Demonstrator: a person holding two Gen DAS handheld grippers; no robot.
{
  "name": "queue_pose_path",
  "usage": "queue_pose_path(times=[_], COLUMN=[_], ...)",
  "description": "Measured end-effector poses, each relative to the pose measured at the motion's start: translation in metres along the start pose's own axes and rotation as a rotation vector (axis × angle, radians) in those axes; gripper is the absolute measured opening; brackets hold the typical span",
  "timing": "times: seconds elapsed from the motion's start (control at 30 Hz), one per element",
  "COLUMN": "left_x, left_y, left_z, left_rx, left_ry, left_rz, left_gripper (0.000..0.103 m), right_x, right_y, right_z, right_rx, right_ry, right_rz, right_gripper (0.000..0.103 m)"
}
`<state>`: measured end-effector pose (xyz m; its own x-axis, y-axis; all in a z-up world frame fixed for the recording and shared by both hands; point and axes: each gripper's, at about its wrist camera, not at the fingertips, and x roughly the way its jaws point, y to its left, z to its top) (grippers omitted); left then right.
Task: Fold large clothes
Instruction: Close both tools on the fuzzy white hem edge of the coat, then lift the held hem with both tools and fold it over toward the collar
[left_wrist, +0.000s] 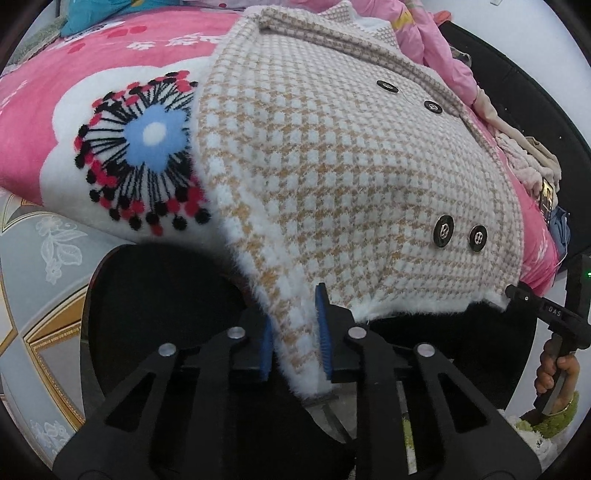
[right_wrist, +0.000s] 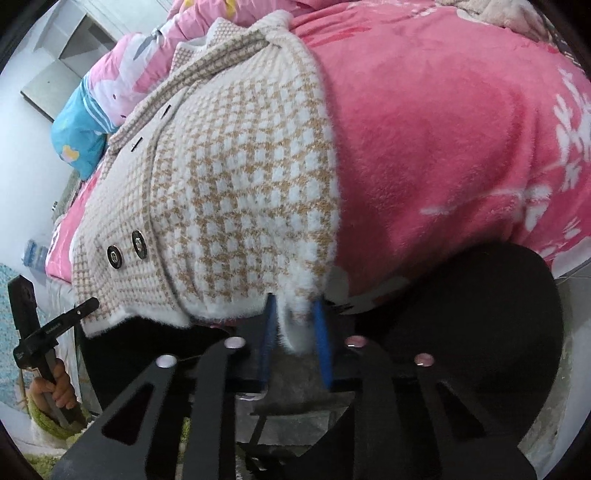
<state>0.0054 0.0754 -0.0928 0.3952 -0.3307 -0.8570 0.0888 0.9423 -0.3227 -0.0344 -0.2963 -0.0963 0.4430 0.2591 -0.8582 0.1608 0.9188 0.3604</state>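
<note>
A fuzzy beige-and-white checked coat (left_wrist: 332, 166) with black buttons (left_wrist: 444, 230) lies spread on a pink bed. My left gripper (left_wrist: 295, 332) is shut on its near left hem corner, with the fabric pinched between the blue pads (left_wrist: 324, 325). In the right wrist view the same coat (right_wrist: 240, 192) hangs over the bed edge, and my right gripper (right_wrist: 295, 332) is shut on its near right hem corner, white fringe between the blue pads (right_wrist: 320, 339). Each view shows the other gripper at the side, held by a hand (left_wrist: 554, 373).
The bed carries a pink blanket (right_wrist: 443, 147) with a large flower print (left_wrist: 144, 151). Pink and blue bedding (right_wrist: 85, 125) and a heap of clothes (left_wrist: 524, 155) lie at the far side. Patterned floor tiles (left_wrist: 40, 295) show below the bed edge.
</note>
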Motion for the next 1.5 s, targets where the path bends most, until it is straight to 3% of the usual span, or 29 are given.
queue_pose_path(times=[0.5, 0.6, 0.7, 0.97, 1.07, 1.23, 1.5], left_x=[0.014, 0.014, 0.000, -0.058, -0.080, -0.098, -0.091], left_y=[0.003, -0.003, -0.011, -0.024, -0.025, -0.022, -0.013], left_z=[-0.002, 0.000, 0.002, 0.023, 0.040, 0.071, 0.130], left_rx=[-0.017, 0.000, 0.037, 0.043, 0.022, 0.000, -0.055], left_ry=[0.051, 0.043, 0.003, -0.126, -0.187, -0.263, -0.327], left_rz=[0.001, 0.004, -0.012, -0.178, -0.261, -0.337, -0.371], left_gripper=[0.018, 0.017, 0.009, 0.007, 0.007, 0.007, 0.007], right_x=[0.016, 0.009, -0.007, -0.067, -0.088, -0.102, -0.095], right_y=[-0.008, -0.005, 0.004, 0.037, 0.041, 0.052, 0.066], right_z=[0.007, 0.004, 0.001, 0.006, 0.018, 0.044, 0.100], right_rx=[0.016, -0.001, -0.020, -0.097, -0.109, -0.126, -0.133], right_ry=[0.005, -0.009, -0.040, -0.167, -0.222, -0.296, -0.365], right_rz=[0.006, -0.002, -0.001, 0.039, 0.076, 0.123, 0.140], right_gripper=[0.022, 0.010, 0.008, 0.007, 0.007, 0.007, 0.007])
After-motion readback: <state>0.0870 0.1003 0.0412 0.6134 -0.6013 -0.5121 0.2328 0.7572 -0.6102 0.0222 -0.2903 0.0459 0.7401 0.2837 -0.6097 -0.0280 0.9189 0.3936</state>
